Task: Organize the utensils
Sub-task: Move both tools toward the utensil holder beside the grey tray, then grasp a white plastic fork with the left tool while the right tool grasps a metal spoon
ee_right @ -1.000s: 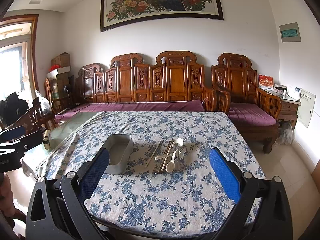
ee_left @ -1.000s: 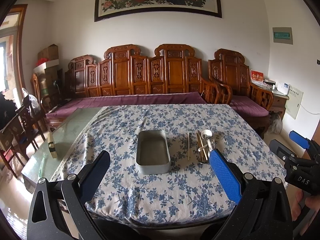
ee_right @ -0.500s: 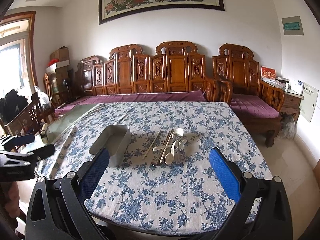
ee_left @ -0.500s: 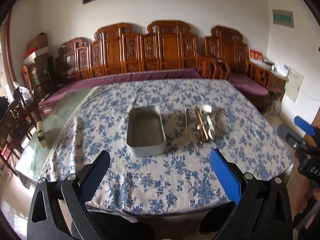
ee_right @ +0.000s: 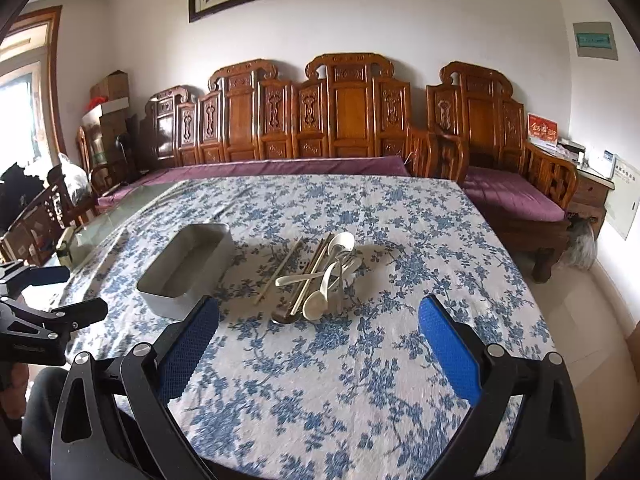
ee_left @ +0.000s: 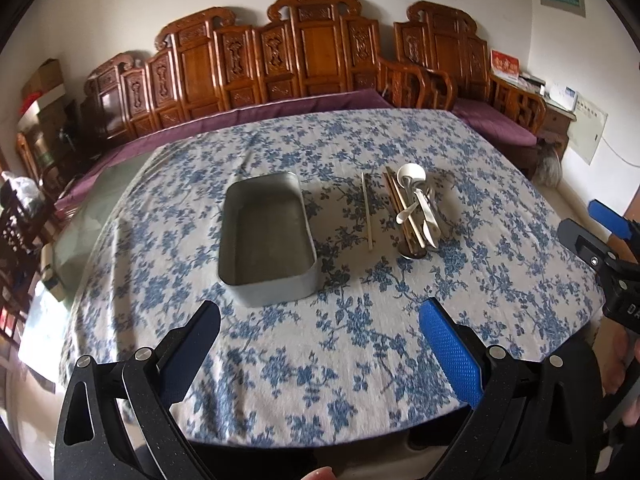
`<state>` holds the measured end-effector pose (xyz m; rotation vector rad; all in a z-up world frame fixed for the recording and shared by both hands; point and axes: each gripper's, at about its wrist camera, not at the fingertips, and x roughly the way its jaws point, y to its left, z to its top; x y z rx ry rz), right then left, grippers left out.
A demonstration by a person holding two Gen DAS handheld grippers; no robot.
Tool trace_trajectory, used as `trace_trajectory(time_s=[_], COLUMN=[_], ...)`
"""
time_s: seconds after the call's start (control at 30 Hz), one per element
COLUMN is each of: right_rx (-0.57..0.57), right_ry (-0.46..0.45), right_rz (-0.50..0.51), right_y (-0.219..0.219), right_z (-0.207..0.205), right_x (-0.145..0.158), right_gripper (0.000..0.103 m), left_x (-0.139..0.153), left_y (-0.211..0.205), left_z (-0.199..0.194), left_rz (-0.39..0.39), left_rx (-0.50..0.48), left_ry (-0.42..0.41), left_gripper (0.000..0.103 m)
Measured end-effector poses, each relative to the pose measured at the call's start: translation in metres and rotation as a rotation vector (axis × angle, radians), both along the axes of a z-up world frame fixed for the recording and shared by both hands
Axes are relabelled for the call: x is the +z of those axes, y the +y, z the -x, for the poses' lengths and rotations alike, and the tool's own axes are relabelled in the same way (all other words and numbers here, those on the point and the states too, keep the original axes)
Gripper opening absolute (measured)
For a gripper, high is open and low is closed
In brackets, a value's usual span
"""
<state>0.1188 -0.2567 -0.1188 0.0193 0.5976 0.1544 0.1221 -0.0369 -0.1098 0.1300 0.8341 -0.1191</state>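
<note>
An empty grey metal tin (ee_left: 267, 236) (ee_right: 188, 267) sits mid-table. To its right lies a pile of white spoons (ee_left: 416, 200) (ee_right: 336, 268) crossed over wooden chopsticks (ee_left: 394, 200) (ee_right: 314, 270), with a dark metal spoon (ee_right: 283, 314) underneath. One loose chopstick (ee_left: 367, 210) (ee_right: 280, 270) lies between tin and pile. My left gripper (ee_left: 320, 320) hovers open over the near table edge, in front of the tin. My right gripper (ee_right: 319, 316) is open too, just short of the pile, holding nothing. Each gripper shows at the edge of the other's view.
A blue-flowered cloth covers the table (ee_left: 320, 380) (ee_right: 320, 380); bare glass shows at its left end (ee_left: 92, 208). Carved wooden benches with purple cushions (ee_right: 280, 168) stand behind and at the right. Chairs and boxes crowd the left wall (ee_right: 48, 208).
Both grippers have moved forward over the table and tilted down, so the tin and the utensils look nearer and larger. Nothing on the table has shifted.
</note>
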Motion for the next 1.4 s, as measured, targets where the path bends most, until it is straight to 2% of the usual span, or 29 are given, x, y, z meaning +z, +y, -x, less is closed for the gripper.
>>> trace_trajectory(time_s=[0.07,0.47,0.53,0.6,0.8,0.93,1.13,1.2,1.33,1.4], right_rx=[0.016,0.051,0.051,0.052,0.052,0.062,0.051,0.049,0.051,0.056], right_ry=[0.021,0.101,0.123,0.155,0.23,0.232,0.259,0.263,0.258,0.254], right_rz=[-0.006,-0.013,-0.013,-0.029,-0.041,-0.037,-0.024,-0.02,-0.026,-0.015], right_y=[-0.002,-0.016,-0.018,-0.023,-0.031,-0.034,-0.038,-0.039,-0.038,-0.035], right_z=[-0.015,-0.114,-0.128,-0.141,-0.154,-0.151,-0.153,-0.152,-0.153,-0.153], right_x=[-0.007,-0.048,-0.06,-0.075,-0.109,-0.115,-0.121,-0.122,-0.12,-0.12], right_gripper=[0.089,0.07,0.069,0.068,0.066,0.066,0.066,0.066,0.066,0.066], left_x=[-0.006,-0.035,-0.039,-0.043,-0.057,-0.07,-0.094,-0.104,-0.115,-0.118], left_y=[-0.002,-0.03,-0.039,-0.047,-0.072,-0.092,-0.111,-0.112,-0.113,-0.115], left_z=[-0.012,-0.074,-0.084,-0.095,-0.129,-0.157,-0.189,-0.199,-0.207,-0.208], left_rz=[-0.001,0.068,0.057,0.052,0.069,0.086,0.077,0.101,0.142,0.132], left_rx=[-0.009,-0.121,-0.144,-0.163,-0.211,-0.236,-0.256,-0.254,-0.255,-0.252], left_ry=[0.013,0.078,0.079,0.089,0.118,0.163,0.225,0.275,0.324,0.331], left_gripper=[0.096,0.096,0.091,0.081,0.064,0.063,0.047,0.039,0.035,0.019])
